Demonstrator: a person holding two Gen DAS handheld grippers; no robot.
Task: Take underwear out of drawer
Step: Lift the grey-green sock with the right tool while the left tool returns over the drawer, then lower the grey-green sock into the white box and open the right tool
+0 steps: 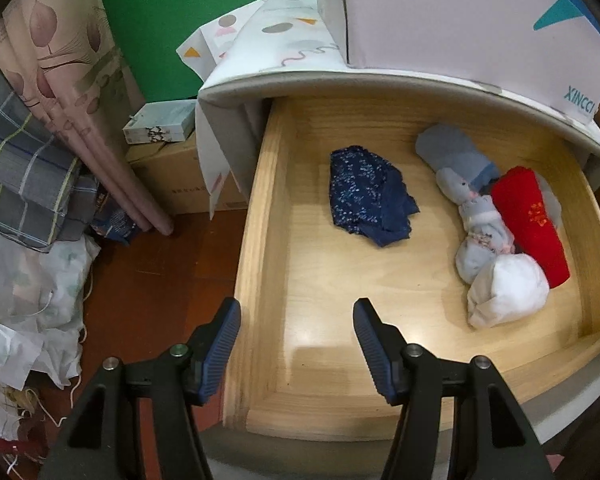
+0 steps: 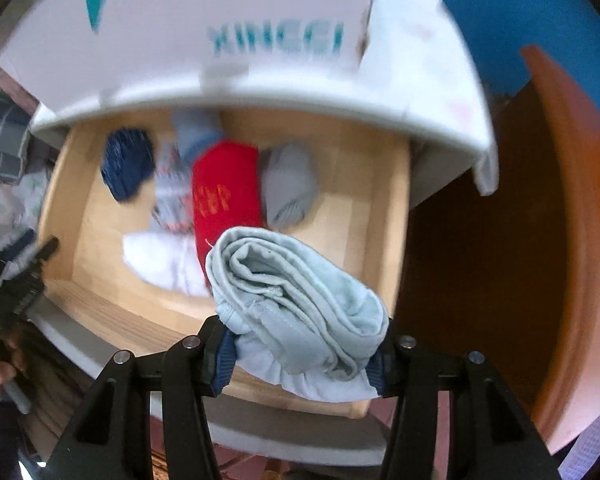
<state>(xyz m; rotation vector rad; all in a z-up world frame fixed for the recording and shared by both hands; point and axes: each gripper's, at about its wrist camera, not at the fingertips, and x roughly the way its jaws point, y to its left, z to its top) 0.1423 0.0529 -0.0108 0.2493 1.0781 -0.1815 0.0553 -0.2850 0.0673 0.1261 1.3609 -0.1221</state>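
Observation:
The wooden drawer point(image 1: 256, 240) stands pulled out of a white cabinet. In it lie dark blue patterned underwear point(image 1: 368, 196), a grey-blue roll point(image 1: 452, 156), a pale patterned roll point(image 1: 480, 220), a red folded piece point(image 1: 532, 220) and a white bundle point(image 1: 508, 292). My left gripper point(image 1: 297, 306) hangs open and empty over the drawer's front left corner. My right gripper point(image 2: 302, 334) is shut on folded light blue underwear point(image 2: 296, 300), held up above the drawer point(image 2: 384, 216). Below it are the red piece point(image 2: 224, 192), a grey roll point(image 2: 288, 184) and the dark blue underwear point(image 2: 126, 168).
A white box marked XINCCI point(image 1: 460, 16) sits on the cabinet top over the drawer's back. Left of the cabinet are a cardboard box point(image 1: 180, 176), a pink curtain point(image 1: 72, 80), plaid fabric point(image 1: 16, 160) and plastic bags point(image 1: 24, 300). A brown wooden surface point(image 2: 540, 240) lies to the right.

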